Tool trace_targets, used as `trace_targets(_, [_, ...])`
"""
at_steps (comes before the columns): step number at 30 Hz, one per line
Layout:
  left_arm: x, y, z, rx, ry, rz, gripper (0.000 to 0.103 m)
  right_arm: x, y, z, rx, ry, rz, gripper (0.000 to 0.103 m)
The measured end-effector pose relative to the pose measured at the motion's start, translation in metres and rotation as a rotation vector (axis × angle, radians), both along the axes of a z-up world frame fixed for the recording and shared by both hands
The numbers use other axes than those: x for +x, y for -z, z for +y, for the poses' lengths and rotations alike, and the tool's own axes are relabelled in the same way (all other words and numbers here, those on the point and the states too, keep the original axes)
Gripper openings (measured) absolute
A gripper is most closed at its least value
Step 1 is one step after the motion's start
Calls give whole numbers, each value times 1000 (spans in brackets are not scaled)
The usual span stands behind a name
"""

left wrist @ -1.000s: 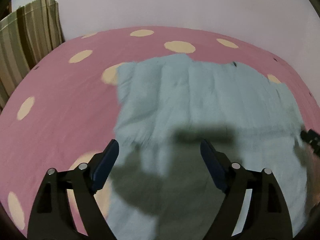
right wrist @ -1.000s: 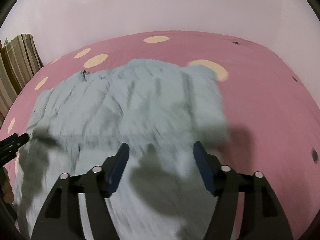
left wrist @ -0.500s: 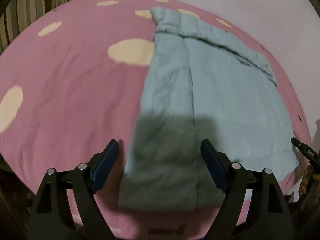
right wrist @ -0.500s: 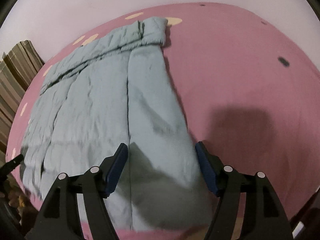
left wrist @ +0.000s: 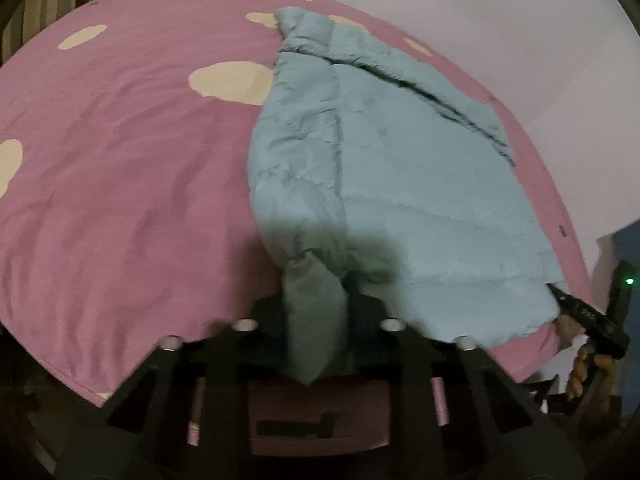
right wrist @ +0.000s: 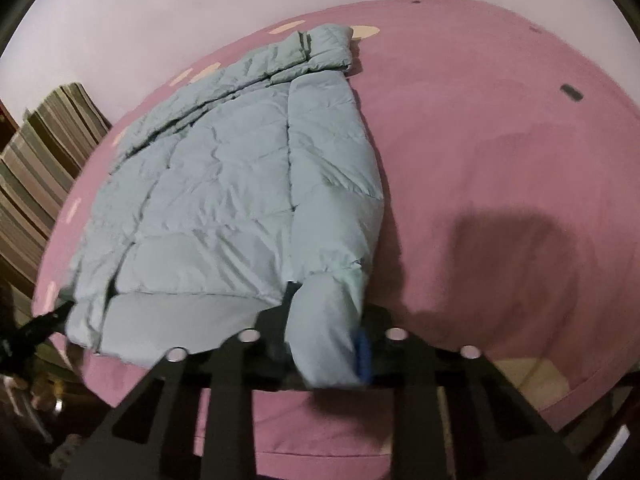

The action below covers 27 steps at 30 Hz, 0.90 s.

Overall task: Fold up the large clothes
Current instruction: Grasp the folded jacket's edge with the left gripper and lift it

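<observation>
Change: half a second ago both of your grippers stood wide with bare jacket fabric between the fingers; now each has clamped down on a bunched cuff end at the jacket's near edge.
Jacket: the pale blue quilted jacket [right wrist: 224, 200] lies spread flat on the pink bedspread [right wrist: 500, 160], its collar at the far end toward the wall [right wrist: 160, 12] and its hem at the bedspread's near edge.
Left gripper: your left gripper [left wrist: 316, 320] is clenched on the sleeve end at the jacket's left near corner; the fabric stands up between the fingers and spills back over them.
Right gripper: your right gripper [right wrist: 326, 340] is clenched on the sleeve cuff at the jacket's right near corner; a blue finger pad [right wrist: 362, 354] shows against the right side of the cuff.
Across the jacket: from the left wrist camera, the tip of your right gripper [left wrist: 580, 312] touches the jacket's far-right corner; from the right wrist camera, the tip of your left gripper [right wrist: 40, 326] meets the opposite corner.
Bedspread: cream spots [left wrist: 232, 82] lie left of the jacket, on the side nearer the striped curtain [right wrist: 36, 168].
Shadow: a dark patch [right wrist: 516, 256] falls on the bedspread to the right of the jacket.
</observation>
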<state>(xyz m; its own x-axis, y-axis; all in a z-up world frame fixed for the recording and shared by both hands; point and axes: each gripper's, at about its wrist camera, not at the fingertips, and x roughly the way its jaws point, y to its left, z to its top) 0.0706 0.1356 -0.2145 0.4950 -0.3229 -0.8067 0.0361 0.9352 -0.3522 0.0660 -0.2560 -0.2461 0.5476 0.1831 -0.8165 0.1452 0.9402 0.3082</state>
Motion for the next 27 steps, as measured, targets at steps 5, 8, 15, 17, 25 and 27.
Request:
trace_targets(5, [-4, -22, -5, 46, -1, -75, 7, -1, -13, 4, 17, -12, -28, 10])
trace_targets(8, [1, -47, -4, 35, -15, -137, 7, -1, -30, 0, 58, -1, -79, 9])
trace_targets(15, [53, -92, -7, 44, -31, -244, 6, 37, -71, -8, 95, 0, -182, 9])
trace_targets(17, [81, -99, -10, 55, -37, -262, 6, 57, -80, -10, 90, -1, -205, 9])
trace_targets(25, [202, -77, -19, 114, -85, -214, 6, 168, -73, -19, 85, 23, -177, 9])
trace_targets(27, [223, -67, -21, 135, -88, -195, 6, 194, -60, -21, 83, 36, -145, 9])
